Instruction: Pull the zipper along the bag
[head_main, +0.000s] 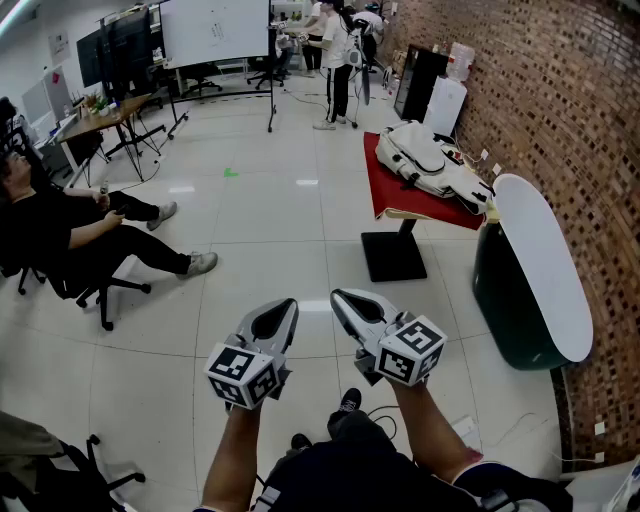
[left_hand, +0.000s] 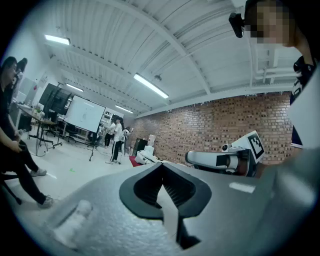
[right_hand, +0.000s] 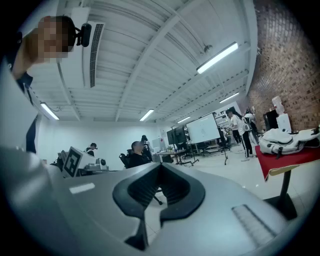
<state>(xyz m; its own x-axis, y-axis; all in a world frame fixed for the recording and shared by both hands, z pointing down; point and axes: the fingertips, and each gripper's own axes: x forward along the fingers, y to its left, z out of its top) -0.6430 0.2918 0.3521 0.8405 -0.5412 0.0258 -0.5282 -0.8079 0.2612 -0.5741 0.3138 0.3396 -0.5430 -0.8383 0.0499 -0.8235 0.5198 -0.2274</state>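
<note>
A white bag (head_main: 430, 160) with dark straps lies on a small table with a red cloth (head_main: 392, 190), well ahead and to the right. The same bag shows small in the left gripper view (left_hand: 146, 157) and at the right edge of the right gripper view (right_hand: 287, 138). I hold both grippers close to my body, far from the bag. My left gripper (head_main: 280, 312) is shut with nothing in it. Beside it, my right gripper (head_main: 345, 300) is shut and empty too. No zipper detail is visible at this distance.
A white oval table top on a dark green base (head_main: 545, 265) stands by the brick wall (head_main: 590, 110) at right. A seated person (head_main: 70, 235) is at left. People stand near a whiteboard (head_main: 215, 30) at the back. White tiled floor (head_main: 290, 230) lies between me and the red-cloth table.
</note>
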